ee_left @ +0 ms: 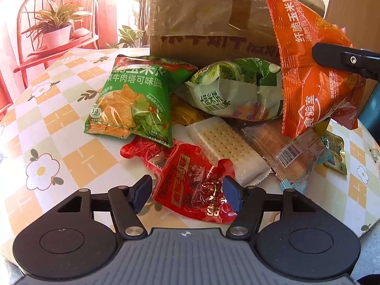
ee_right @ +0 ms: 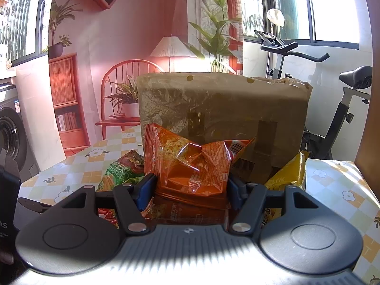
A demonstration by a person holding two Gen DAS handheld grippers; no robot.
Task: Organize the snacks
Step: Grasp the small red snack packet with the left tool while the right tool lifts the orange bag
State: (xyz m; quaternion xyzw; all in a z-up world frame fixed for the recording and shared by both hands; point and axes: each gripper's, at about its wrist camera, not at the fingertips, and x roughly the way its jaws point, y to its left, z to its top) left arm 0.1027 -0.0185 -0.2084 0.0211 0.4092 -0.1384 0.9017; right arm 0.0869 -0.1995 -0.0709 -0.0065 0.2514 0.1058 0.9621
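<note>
Checked table (ee_left: 71, 118) bare leftward; cardboard box (ee_left: 201, 19) walls snack pile's back.

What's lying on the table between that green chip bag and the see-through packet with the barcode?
A pale cracker pack lies between the green chip bag and the barcode packet, seen in the left wrist view.
</note>
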